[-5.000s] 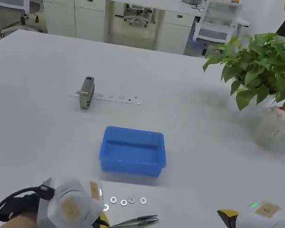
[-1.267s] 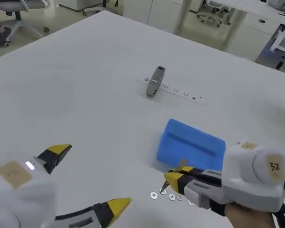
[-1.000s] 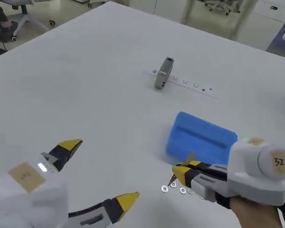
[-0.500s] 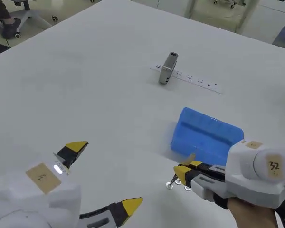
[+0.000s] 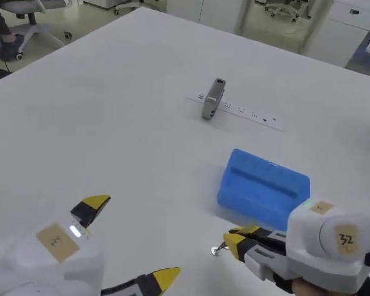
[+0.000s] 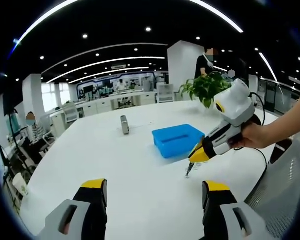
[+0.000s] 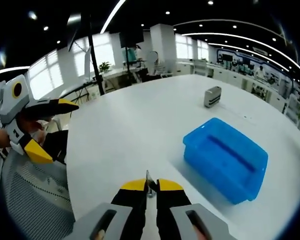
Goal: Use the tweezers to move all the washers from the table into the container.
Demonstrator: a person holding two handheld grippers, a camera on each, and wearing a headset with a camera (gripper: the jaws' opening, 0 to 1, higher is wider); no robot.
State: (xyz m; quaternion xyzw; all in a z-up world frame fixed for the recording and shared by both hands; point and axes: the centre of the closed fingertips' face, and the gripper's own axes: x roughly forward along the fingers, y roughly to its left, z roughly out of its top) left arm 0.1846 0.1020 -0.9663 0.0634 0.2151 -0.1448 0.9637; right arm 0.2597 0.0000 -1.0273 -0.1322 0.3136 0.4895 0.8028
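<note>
Yellow-tipped left gripper (image 5: 131,242) sits at lower left of the head view, jaws spread wide. Toward lower right, the right gripper (image 5: 235,239) pinches the tweezers (image 5: 217,249), whose tips point down at the white table (image 5: 111,123). Blue container (image 5: 263,185) stands just above them, right of centre.

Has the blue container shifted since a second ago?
No. The blue container lies the same way beside the grey adapter; only the camera moved.
</note>
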